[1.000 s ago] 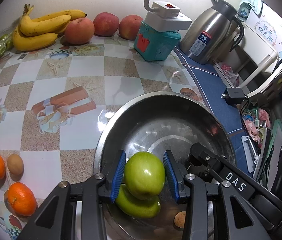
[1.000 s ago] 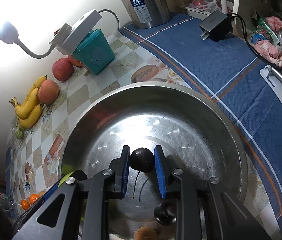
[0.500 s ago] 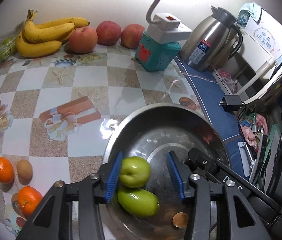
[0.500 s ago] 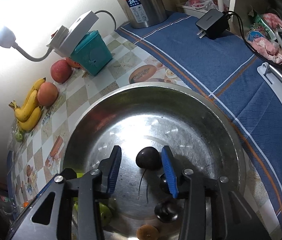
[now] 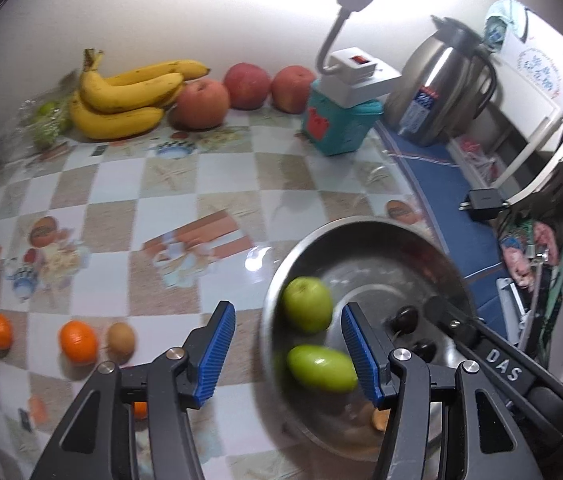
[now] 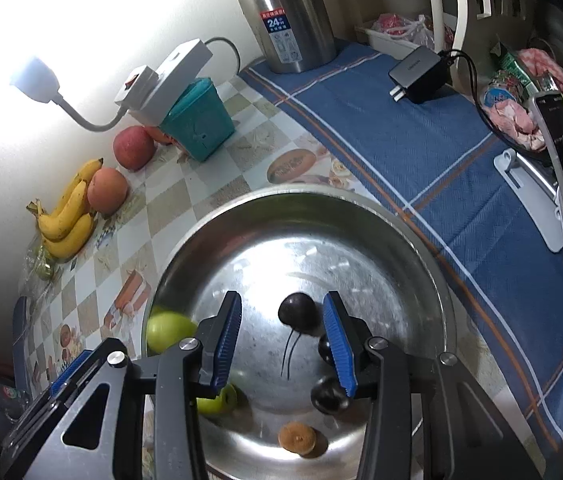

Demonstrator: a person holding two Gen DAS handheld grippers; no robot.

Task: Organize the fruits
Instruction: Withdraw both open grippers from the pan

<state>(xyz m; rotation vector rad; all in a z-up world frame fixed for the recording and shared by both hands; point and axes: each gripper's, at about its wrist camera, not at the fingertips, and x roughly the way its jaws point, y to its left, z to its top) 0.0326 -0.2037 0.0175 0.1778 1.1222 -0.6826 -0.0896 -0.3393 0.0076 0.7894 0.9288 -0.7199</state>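
Note:
A steel bowl (image 5: pixel 365 228) (image 6: pixel 413 240) holds two green apples (image 5: pixel 307 310) (image 5: pixel 320 368), dark round fruits (image 6: pixel 296 313) (image 6: pixel 329 398) and a brown kiwi (image 6: pixel 296 437). My left gripper (image 5: pixel 287 354) is open and empty, raised over the bowl's left rim. My right gripper (image 6: pixel 281 340) is open and empty above the bowl, with a dark fruit lying between its fingers. One green apple also shows in the right wrist view (image 6: pixel 167 330). Bananas (image 5: pixel 129 96), three red apples (image 5: pixel 200 104), oranges (image 5: pixel 78 342) and a kiwi (image 5: pixel 120 339) lie on the checkered table.
A teal box (image 5: pixel 339 128) with a white lamp base stands at the back, next to a steel kettle (image 5: pixel 447 88). A blue cloth (image 6: pixel 421 152) carries a black charger (image 6: pixel 419 74). Snack packets and a phone stand (image 6: pixel 537 184) are at the right.
Both grippers opened and let go of their fruit: the green apple and the dark fruit now lie in the bowl. The left gripper drew back and to the left; the right pulled back slightly.

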